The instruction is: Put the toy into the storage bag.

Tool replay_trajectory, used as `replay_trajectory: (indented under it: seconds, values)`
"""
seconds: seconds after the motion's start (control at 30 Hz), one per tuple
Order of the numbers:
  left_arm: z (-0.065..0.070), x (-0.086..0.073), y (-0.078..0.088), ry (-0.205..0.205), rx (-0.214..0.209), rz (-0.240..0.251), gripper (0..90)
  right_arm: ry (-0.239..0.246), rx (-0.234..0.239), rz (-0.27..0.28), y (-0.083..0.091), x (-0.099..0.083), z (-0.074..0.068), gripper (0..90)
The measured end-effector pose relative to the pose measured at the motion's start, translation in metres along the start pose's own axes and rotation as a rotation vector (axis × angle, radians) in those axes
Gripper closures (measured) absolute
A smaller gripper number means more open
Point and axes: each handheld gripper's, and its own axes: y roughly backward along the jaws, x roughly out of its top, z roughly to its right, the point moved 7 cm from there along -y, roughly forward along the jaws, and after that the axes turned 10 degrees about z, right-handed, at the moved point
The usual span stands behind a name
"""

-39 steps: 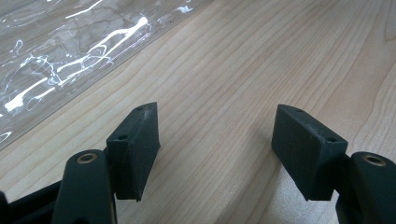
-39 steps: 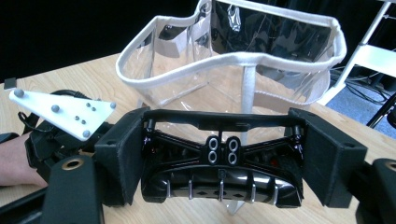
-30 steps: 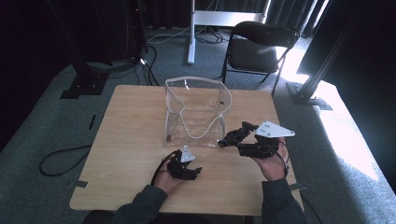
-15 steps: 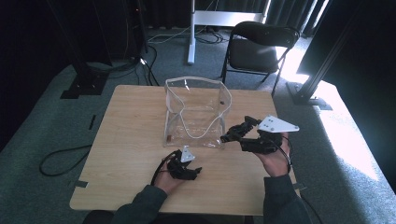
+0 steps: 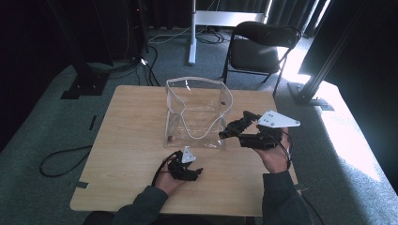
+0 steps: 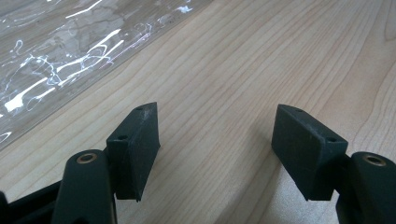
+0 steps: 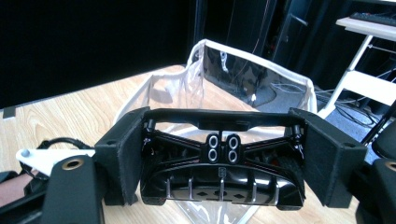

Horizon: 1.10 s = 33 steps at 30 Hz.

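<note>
Lower left of the high view, the left tool point(image 5: 196, 171) hasn't stirred: it lies low on the counter point(image 5: 126, 140), tips aimed toward the right of the frame, and its own camera shows the two black jaws well apart with bare wood between them and nothing held. The clear bag point(image 5: 197, 112) stands just beyond it at mid-frame, upright with its mouth gaping, and a corner of its film crosses the upper left of the left gripper view. It's in the same spot as a second ago, so it needs no steadying yet. Now the action, right of centre: the right tool point(image 5: 226, 134) has lifted off the counter since a second ago and swung its tips toward the bag's near right corner. Its jaws are clamped on a black part point(image 7: 222, 163), a wide plastic piece that spans the whole gap between the pads, and that grip hasn't shifted at all. In the right gripper view the bag's open rim sits just above and behind the part. My read: this is the carry, and the part is nearly high enough to clear the rim. Next comes a push over the mouth and a release inside, with the floppy wall the likely snag.
</note>
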Motion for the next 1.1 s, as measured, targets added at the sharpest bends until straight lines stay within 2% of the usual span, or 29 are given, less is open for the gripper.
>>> replay_trajectory:
  seconds: [0.17,0.37,0.53,0.73,0.97,1.1]
  values:
    - [0.0,0.0,0.0,0.0,-0.001,-0.001,32.5,-0.005,0.011,0.021,-0.002,0.01,0.001,24.5]
    - [0.0,0.0,0.0,0.0,-0.001,-0.001,32.5,0.0,-0.001,0.037,-0.004,0.023,0.005,24.6]
    - [0.0,0.0,0.0,-0.001,0.0,-0.001,32.5,0.017,-0.013,0.051,-0.004,0.038,0.008,24.6]
    - [0.0,0.0,0.0,0.0,0.001,0.001,32.5,0.034,-0.019,0.06,-0.011,0.053,0.012,24.6]
    - [0.0,0.0,0.0,0.002,-0.001,0.001,32.5,0.04,-0.009,0.082,-0.019,0.067,0.008,24.6]
    - [0.0,0.0,0.0,0.002,0.0,0.0,32.6,0.051,0.004,0.07,-0.03,0.066,0.003,24.6]
